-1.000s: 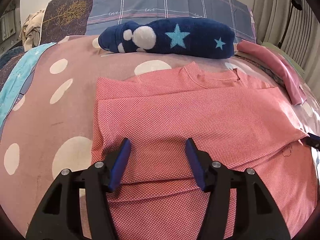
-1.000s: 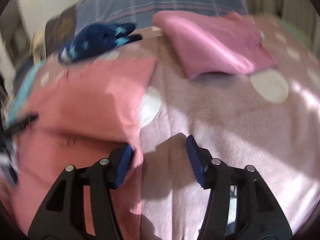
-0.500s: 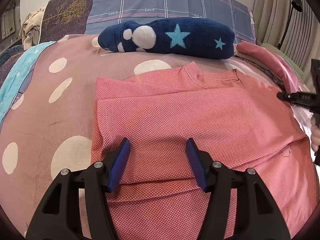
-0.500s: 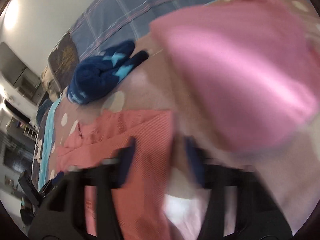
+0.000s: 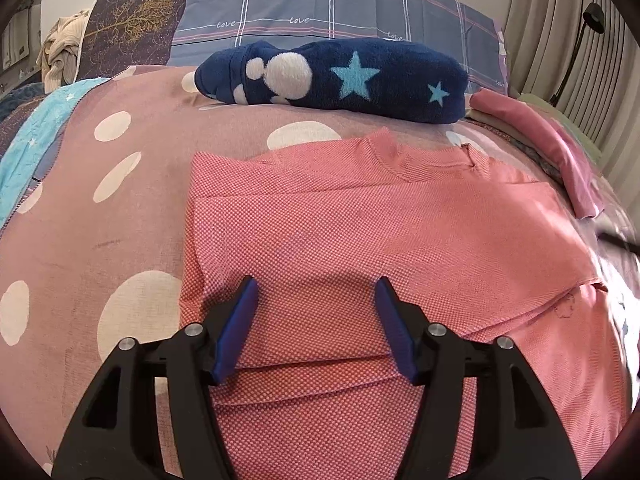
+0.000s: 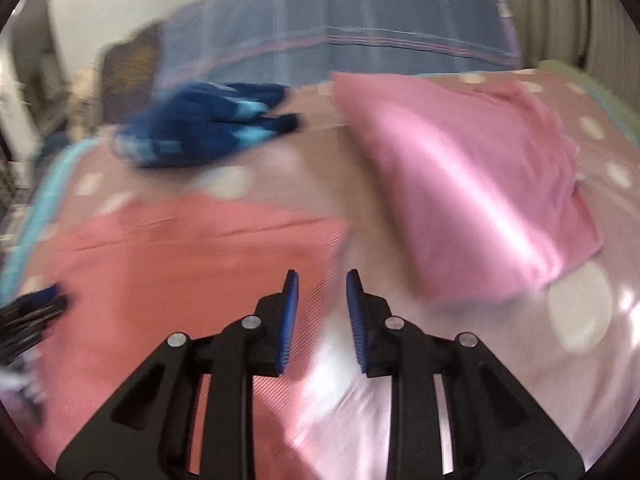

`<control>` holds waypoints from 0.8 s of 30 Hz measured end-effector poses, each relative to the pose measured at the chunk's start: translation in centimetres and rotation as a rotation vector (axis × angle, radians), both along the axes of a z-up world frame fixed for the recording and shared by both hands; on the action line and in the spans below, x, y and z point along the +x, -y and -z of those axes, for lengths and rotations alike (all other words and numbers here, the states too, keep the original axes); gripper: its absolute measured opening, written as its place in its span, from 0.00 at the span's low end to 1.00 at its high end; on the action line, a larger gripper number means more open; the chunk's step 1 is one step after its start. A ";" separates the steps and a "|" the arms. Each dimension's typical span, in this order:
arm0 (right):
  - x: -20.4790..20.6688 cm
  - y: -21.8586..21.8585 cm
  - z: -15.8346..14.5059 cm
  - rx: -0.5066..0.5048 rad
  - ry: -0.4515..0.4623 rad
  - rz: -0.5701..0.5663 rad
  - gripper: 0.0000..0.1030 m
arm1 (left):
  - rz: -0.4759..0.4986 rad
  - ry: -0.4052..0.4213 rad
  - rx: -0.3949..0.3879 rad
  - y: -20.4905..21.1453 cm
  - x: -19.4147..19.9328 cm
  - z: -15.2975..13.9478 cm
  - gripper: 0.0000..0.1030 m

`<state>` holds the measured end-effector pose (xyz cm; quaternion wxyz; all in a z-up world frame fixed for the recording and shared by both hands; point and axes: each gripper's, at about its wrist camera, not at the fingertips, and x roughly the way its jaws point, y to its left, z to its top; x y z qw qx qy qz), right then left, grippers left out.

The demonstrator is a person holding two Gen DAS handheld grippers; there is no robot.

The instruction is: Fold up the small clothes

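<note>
A coral-red checked shirt [image 5: 360, 232] lies flat on the spotted pink bedspread [image 5: 100, 232], its sides folded inward and the collar at the far end. My left gripper [image 5: 316, 292] is open and empty, low over the shirt's near left part. In the blurred right wrist view the shirt [image 6: 180, 264] fills the left half. My right gripper [image 6: 322, 280] hangs above the shirt's right edge, its jaws partly closed with a clear gap and nothing between them.
A folded navy fleece with stars [image 5: 340, 76] lies beyond the shirt, also in the right wrist view [image 6: 208, 124]. A folded pink garment [image 6: 460, 192] lies right of the shirt, also in the left wrist view [image 5: 552, 148]. Plaid pillows [image 5: 320, 12] at the headboard.
My right gripper swung fast across the bed's right side and now points at the shirt's right edge, with its jaws narrower than before. My left gripper and the shirt stayed still.
</note>
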<state>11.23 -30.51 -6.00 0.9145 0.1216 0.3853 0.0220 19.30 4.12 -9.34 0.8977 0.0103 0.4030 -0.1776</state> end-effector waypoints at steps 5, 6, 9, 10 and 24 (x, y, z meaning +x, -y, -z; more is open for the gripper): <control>-5.7 -3.5 3.1 -0.139 -0.122 -0.060 0.33 | -0.026 -0.021 -0.136 -2.3 -0.6 -1.1 0.68; -6.3 -3.3 4.3 -0.143 -0.101 -0.066 0.33 | -0.041 -0.018 -0.161 -3.2 -1.5 -1.7 0.68; -7.4 -1.2 3.5 0.011 -0.074 -0.012 0.27 | -0.017 0.022 -0.150 -5.0 -5.0 -3.0 0.68; -7.9 -0.8 3.2 0.051 -0.076 0.006 0.27 | -0.010 0.023 -0.142 -5.6 -5.9 -3.1 0.68; -18.4 1.3 3.5 0.296 -0.096 -0.079 0.34 | 0.301 -0.168 -0.286 -9.4 -18.5 0.3 0.69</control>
